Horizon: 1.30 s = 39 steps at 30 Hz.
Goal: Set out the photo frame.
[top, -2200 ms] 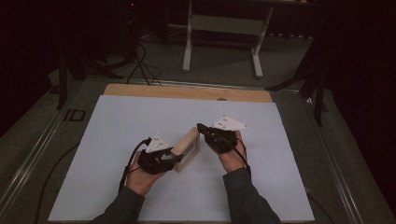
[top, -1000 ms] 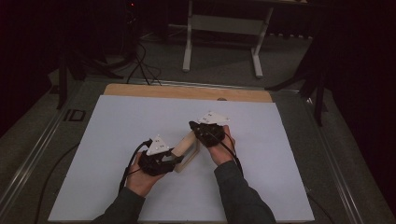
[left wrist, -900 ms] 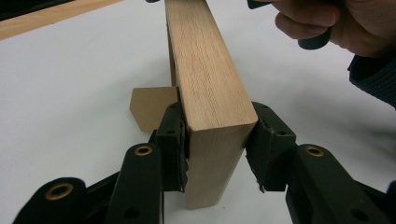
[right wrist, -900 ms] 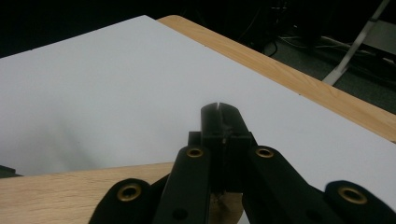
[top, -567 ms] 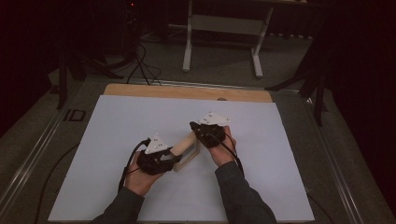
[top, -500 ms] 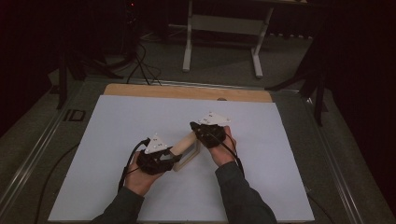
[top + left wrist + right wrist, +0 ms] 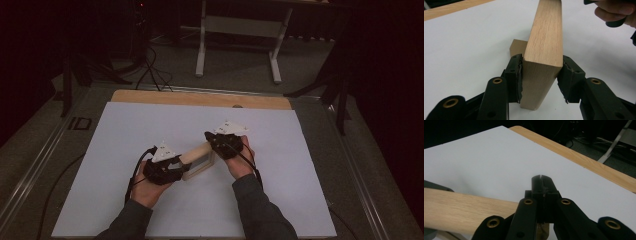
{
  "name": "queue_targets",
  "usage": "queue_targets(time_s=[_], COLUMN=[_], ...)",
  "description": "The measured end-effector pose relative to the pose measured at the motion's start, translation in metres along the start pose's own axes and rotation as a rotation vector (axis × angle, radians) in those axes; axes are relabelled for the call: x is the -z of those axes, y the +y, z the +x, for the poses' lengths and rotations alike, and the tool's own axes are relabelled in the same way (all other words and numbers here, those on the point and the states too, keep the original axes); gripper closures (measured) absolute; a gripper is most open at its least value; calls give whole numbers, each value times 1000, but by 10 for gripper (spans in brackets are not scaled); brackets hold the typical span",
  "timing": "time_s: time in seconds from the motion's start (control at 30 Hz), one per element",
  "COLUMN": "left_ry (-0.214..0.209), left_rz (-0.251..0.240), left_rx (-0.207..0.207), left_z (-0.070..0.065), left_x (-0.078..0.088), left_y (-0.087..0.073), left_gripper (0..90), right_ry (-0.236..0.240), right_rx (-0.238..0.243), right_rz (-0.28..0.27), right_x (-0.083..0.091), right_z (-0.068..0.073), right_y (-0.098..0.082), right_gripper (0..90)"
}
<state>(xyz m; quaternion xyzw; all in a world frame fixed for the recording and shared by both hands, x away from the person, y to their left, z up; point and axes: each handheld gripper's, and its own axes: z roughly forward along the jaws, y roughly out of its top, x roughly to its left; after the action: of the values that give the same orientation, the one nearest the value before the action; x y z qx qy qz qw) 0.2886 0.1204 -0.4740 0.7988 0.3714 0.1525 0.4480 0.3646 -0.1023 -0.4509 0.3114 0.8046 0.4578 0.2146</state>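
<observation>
A light wooden plank (image 7: 196, 152) slants between my two grippers above the white sheet (image 7: 125, 130). My left gripper (image 7: 181, 164) is at its near end. In the left gripper view the plank (image 7: 546, 37) stands on edge between the jaws of the left gripper (image 7: 540, 75). Those jaws have just been opening; one pad (image 7: 517, 75) lies against the wood and a thin gap shows at the other. A lower wooden part (image 7: 517, 47) sits behind. My right gripper (image 7: 212, 141) is at the plank's far end. Its jaws (image 7: 541, 182) are shut together, with the plank (image 7: 461, 207) running off to the left beneath them.
The white sheet covers a wooden tabletop whose bare strip (image 7: 200, 98) shows along the far edge. A white table frame (image 7: 240, 30) and cables (image 7: 150, 65) stand on the dark floor beyond. Metal rails run along both sides of the table.
Since the oldest frame my right gripper has moved left and slightly away, onto the plank's far end. Over the last second both hands have stayed nearly still.
</observation>
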Motion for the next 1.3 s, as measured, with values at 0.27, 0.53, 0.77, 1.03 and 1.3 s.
queue_targets(time_s=[0.27, 0.53, 0.77, 1.03, 1.3], left_ry=[18, 39, 56, 55, 54], left_rz=[-2, 6, 9, 5, 5], left_rx=[6, 4, 40, 38, 38], left_z=[6, 7, 12, 13, 13], left_x=[0, -1, -3, -3, -3], left_y=[-1, -2, -3, -3, -3], left_gripper=[553, 553, 564, 564, 563], right_ry=[-4, 3, 6, 2, 22], right_rx=[10, 4, 2, 4, -10], right_rz=[6, -7, -13, -12, -53], right_x=[4, 7, 10, 10, 25], right_z=[1, 0, 0, 0, -2], right_y=[-1, -5, -7, -7, -5], right_gripper=[899, 899, 898, 895, 794])
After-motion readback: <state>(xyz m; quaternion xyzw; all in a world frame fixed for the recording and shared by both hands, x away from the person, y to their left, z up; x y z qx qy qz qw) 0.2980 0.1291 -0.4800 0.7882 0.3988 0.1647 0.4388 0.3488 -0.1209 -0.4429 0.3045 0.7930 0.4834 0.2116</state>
